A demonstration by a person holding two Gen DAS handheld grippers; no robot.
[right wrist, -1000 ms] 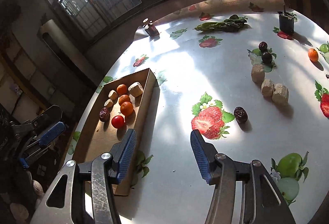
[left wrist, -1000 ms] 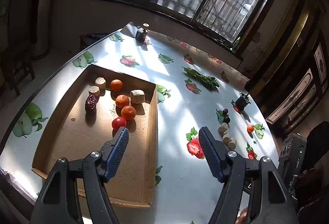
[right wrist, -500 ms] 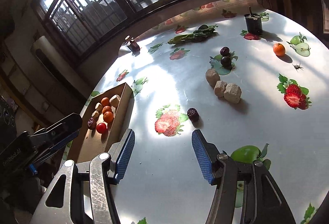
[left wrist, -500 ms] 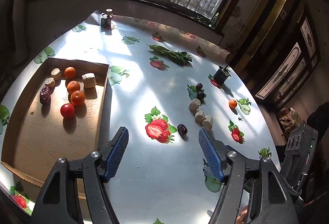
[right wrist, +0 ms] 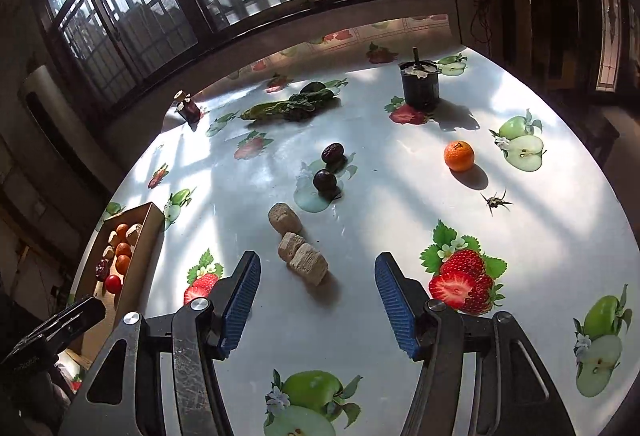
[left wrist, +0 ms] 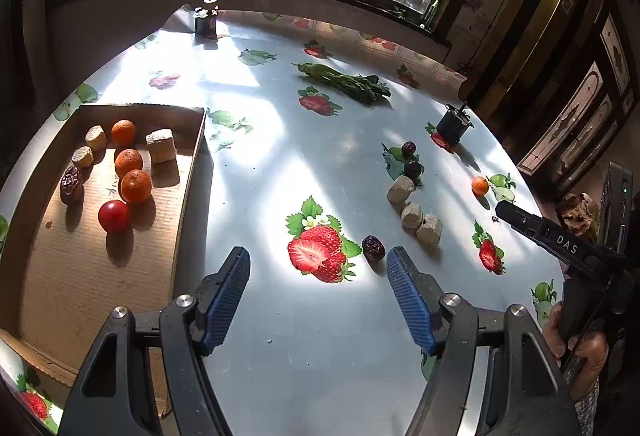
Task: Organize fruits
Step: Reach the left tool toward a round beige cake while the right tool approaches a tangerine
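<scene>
A cardboard tray (left wrist: 100, 268) at the table's left holds three oranges (left wrist: 136, 186), a red tomato (left wrist: 113, 216), a dark date (left wrist: 72, 185) and tan blocks (left wrist: 161, 145). On the table lie a loose date (left wrist: 373, 247), tan blocks (right wrist: 308, 268), two dark fruits (right wrist: 325, 180) and an orange (right wrist: 458, 155). My left gripper (left wrist: 318, 294) is open and empty, above the table just short of the loose date. My right gripper (right wrist: 316, 298) is open and empty, just short of the tan blocks.
A bunch of green vegetables (left wrist: 348, 82) lies at the back. A black pot (right wrist: 420, 84) stands at the back right, a small dark jar (left wrist: 206, 18) at the far edge. The tray (right wrist: 138, 256) also shows at the left of the right wrist view.
Both grippers have swung right, away from the tray toward the loose fruit and blocks. Both stayed open and empty.
</scene>
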